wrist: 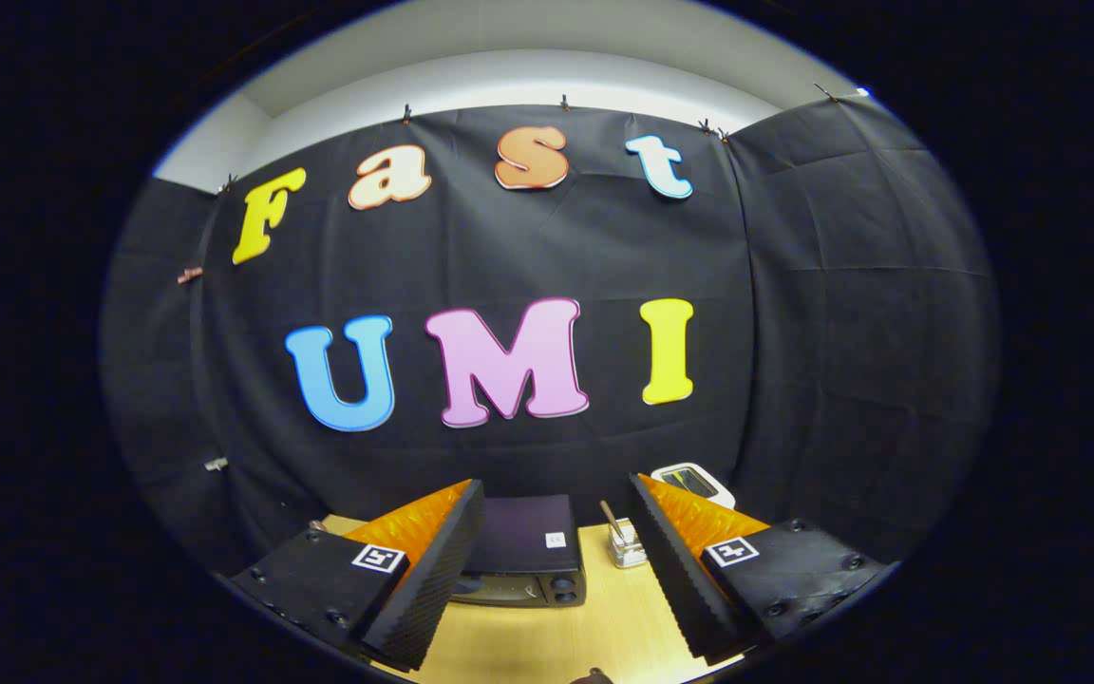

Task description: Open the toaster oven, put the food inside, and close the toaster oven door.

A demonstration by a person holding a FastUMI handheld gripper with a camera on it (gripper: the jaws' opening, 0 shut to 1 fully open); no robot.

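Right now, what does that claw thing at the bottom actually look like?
The two-finger gripper has wedge-shaped fingers with black ribbed pads inside and translucent orange plastic backs. Each sits on a black mount with screws and a small square black-and-white marker.

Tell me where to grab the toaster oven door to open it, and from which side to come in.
Best bet: the top edge of the door on the toaster oven, approached from the front and above. The oven sits on the table with its front facing the open gripper and two knobs at the right. The door handle itself is too dark to make out, so aim left of the knobs.
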